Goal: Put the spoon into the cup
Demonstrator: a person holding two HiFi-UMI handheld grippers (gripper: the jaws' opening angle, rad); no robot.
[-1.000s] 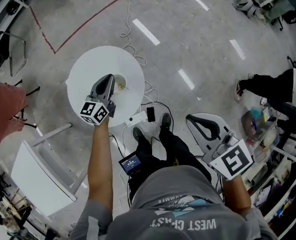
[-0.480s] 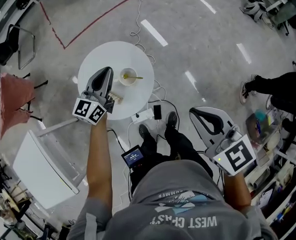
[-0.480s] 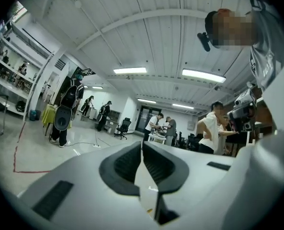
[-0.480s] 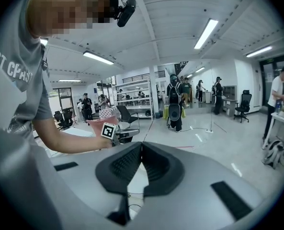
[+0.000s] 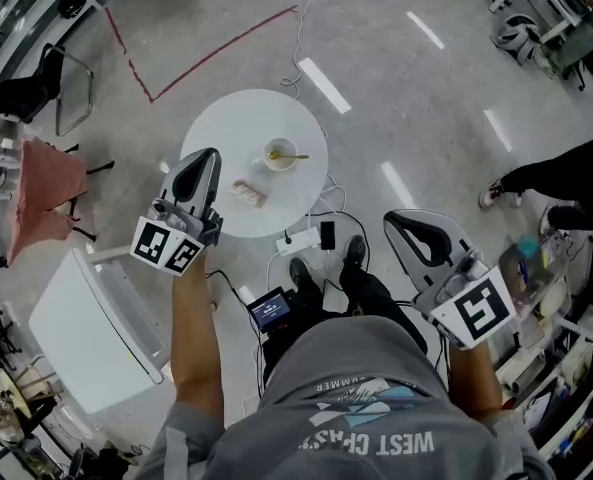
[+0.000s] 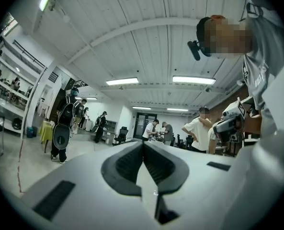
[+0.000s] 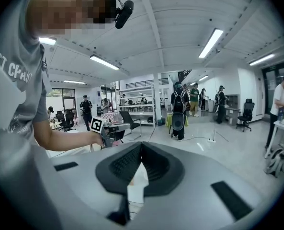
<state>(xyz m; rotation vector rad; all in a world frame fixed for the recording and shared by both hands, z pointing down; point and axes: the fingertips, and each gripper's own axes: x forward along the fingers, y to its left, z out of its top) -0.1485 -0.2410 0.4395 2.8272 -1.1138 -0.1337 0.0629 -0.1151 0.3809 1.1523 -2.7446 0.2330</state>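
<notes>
Spoon [image 5: 298, 155] handle pokes out over the rim of the small cup [image 5: 274, 158], with the bowl end down inside it; the cup stands on the round white table [image 5: 226, 128], towards the side nearer the right arm. A small pale object [image 5: 248, 193] lies on the tabletop near the cup, apart from it; what it is cannot be told. Only the head view shows any of this. It also shows the left gripper [image 5: 208, 156] held over the table's near left edge, well apart from the cup, and the right gripper [image 5: 392, 232] off the table above the floor. Both gripper views look out across the room at ceiling lights and standing people, not at the table. Each shows its own jaws, left [image 6: 142, 143] and right [image 7: 142, 144], pressed together at the tips with nothing between them.
</notes>
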